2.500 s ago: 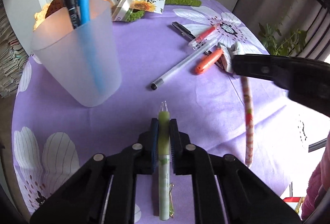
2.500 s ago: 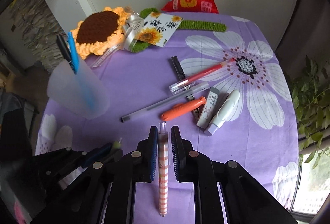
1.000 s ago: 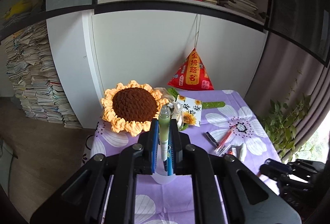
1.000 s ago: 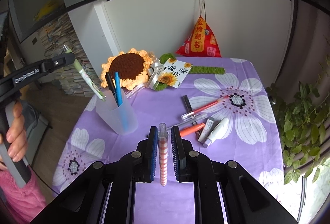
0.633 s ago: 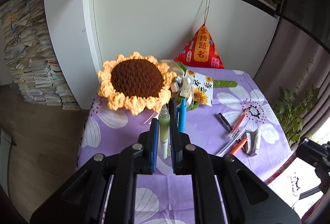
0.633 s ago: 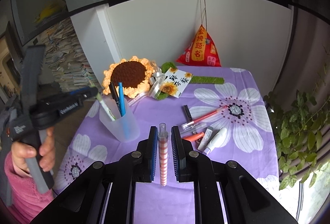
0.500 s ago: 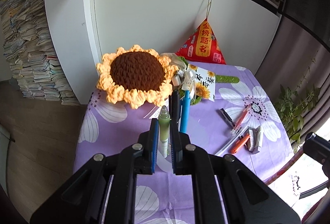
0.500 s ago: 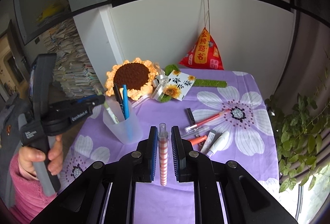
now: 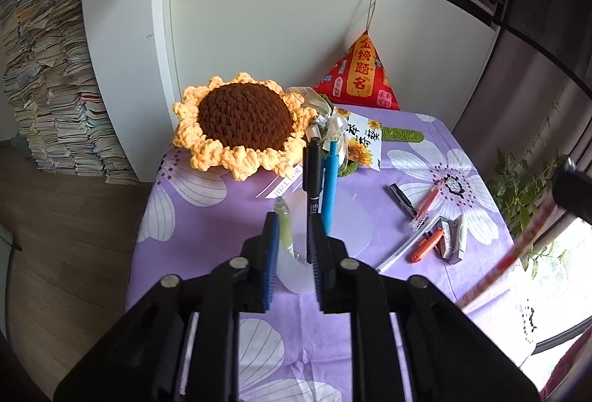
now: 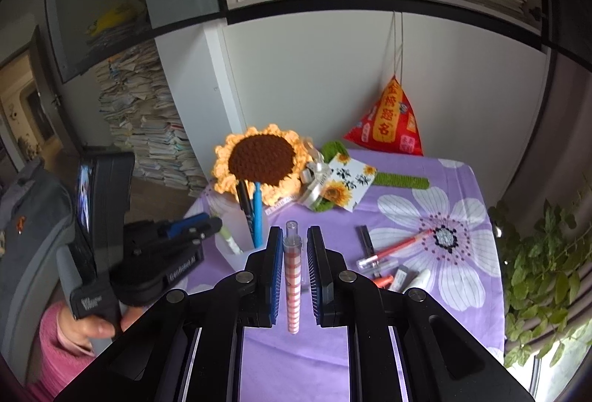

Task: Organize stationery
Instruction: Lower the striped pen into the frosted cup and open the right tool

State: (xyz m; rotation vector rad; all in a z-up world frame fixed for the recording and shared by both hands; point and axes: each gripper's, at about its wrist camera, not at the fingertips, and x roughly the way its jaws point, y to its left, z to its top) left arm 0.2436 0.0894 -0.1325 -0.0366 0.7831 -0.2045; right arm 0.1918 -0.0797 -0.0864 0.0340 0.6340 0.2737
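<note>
Left wrist view: the left tongs fill the lower middle of the frame, over a translucent cup that stands on the bench with its purple flowered cloth. The jaws are opening. The pale green pen stands between them, close against the left blue pad, and a clear gap shows on its right side; its lower end is inside the cup. A black pen and a blue pen stand upright in the same cup. Behind the cup, at the centre of the frame, leans a crocheted sunflower. A red triangular pouch hangs in the upper right. At the right, loose stationery lies on the cloth: a red gel pen, an orange pen and a correction tape. At the far right edge a blurred red checked pen crosses the frame.

Right wrist view: the right tongs are in the lower middle, clamped on the red checked pen, which points up along the fingers with its clear cap on top. The left tongs appear at the middle left, held by a hand in a pink sleeve, just beside the cup. The green pen leans in the cup, next to the black pen and blue pen. The sunflower is behind them, and the loose pens lie at the middle right.
</note>
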